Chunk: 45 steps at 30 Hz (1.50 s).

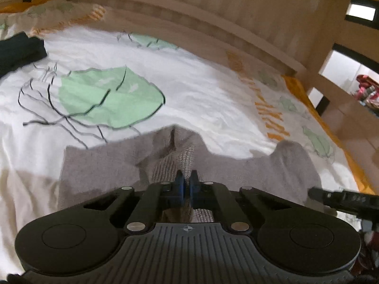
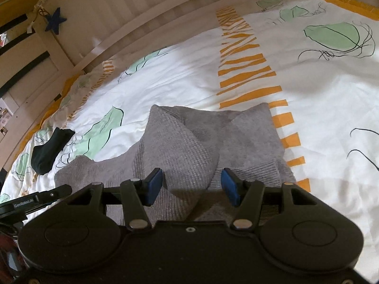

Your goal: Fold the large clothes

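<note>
A grey knitted garment (image 1: 99,163) lies on the bed, partly folded. My left gripper (image 1: 187,177) is shut on a raised fold of it, and the cloth bunches up ahead of the blue pads. In the right wrist view the same garment (image 2: 184,146) lies in a humped heap. My right gripper (image 2: 192,183) is open just above it, with a ridge of cloth between the two blue pads (image 2: 155,182). Part of the right gripper (image 1: 343,197) shows at the right edge of the left wrist view.
The bed has a white cover (image 1: 189,90) with green leaf shapes and orange stripes (image 2: 248,75). A dark folded garment (image 2: 47,151) lies apart on the cover; it also shows in the left wrist view (image 1: 19,52). A wooden bed frame (image 1: 213,23) runs along the far side.
</note>
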### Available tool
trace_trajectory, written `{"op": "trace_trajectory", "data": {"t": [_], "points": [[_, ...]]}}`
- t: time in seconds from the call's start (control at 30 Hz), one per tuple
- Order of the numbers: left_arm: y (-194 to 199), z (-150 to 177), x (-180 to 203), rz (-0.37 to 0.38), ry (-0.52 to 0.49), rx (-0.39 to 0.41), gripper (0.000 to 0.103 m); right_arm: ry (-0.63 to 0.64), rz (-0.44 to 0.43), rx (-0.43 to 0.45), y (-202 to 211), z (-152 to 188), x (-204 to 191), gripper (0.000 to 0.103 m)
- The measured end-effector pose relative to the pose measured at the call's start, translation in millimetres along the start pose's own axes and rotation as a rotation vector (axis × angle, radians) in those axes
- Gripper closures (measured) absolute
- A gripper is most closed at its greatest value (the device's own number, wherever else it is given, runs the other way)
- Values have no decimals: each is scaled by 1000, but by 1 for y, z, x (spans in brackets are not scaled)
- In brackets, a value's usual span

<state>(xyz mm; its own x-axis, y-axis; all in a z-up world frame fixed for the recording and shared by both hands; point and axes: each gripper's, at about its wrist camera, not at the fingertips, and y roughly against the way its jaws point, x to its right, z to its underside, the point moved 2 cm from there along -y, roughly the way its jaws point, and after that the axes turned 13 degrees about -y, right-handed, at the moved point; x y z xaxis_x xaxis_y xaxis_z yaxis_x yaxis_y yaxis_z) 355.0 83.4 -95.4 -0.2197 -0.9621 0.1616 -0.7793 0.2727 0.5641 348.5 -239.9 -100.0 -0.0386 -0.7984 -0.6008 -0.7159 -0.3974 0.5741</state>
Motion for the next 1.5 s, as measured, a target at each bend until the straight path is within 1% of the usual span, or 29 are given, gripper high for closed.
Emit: {"op": "trace_trajectory", "data": {"t": [0.03,0.07,0.13,0.2,0.3,0.37,0.43,0.47,0.5,0.53,0.6,0.63,0.67,0.73,0.8,0.93,1.03,1.17,1.23,1.37,1.43,1.5], "points": [[5,-3,0,-3,-12,25,99,8,4,5,1,0,-2,86],[9,-6,0,3,-17,43,99,23,-1,12,3,-1,-6,93],[15,-9,-6,21,-14,54,99,45,-19,51,14,-5,-12,92],[11,-4,-16,1,-22,28,99,43,-24,81,25,-9,-11,93],[-6,11,-31,-26,11,-43,98,27,41,48,15,-5,6,93],[-15,20,-37,-27,34,-67,91,9,85,6,1,3,20,94],[-15,23,-38,-33,46,-54,83,12,78,12,-2,7,25,96],[-13,21,-37,-30,49,-52,75,21,78,14,-2,7,24,95],[-10,19,-36,-38,50,-52,71,29,74,12,-1,6,22,89],[-6,17,-34,-46,45,-46,68,36,70,14,1,5,20,85],[8,14,-29,-67,17,-24,67,54,72,33,10,5,15,59],[16,14,-25,-79,2,-14,64,62,72,47,15,6,12,54],[24,14,-21,-88,-12,-4,59,71,69,62,21,7,9,49],[43,18,-10,-85,-36,12,54,87,58,90,35,13,3,49],[55,22,1,-68,-46,7,53,93,33,99,46,19,-2,49],[68,36,26,10,-45,-19,51,104,-36,82,64,38,-18,49],[67,46,42,67,-30,-42,51,125,-83,50,68,56,-31,49],[55,56,57,129,-13,-71,51,165,-121,7,66,81,-48,49],[50,60,59,142,3,-77,51,164,-134,-16,62,90,-51,49],[38,65,57,170,65,-100,52,149,-131,-53,53,100,-51,49],[31,67,57,179,76,-114,52,145,-130,-64,50,103,-51,49],[29,69,58,181,75,-111,53,141,-127,-70,47,104,-51,51]]}}
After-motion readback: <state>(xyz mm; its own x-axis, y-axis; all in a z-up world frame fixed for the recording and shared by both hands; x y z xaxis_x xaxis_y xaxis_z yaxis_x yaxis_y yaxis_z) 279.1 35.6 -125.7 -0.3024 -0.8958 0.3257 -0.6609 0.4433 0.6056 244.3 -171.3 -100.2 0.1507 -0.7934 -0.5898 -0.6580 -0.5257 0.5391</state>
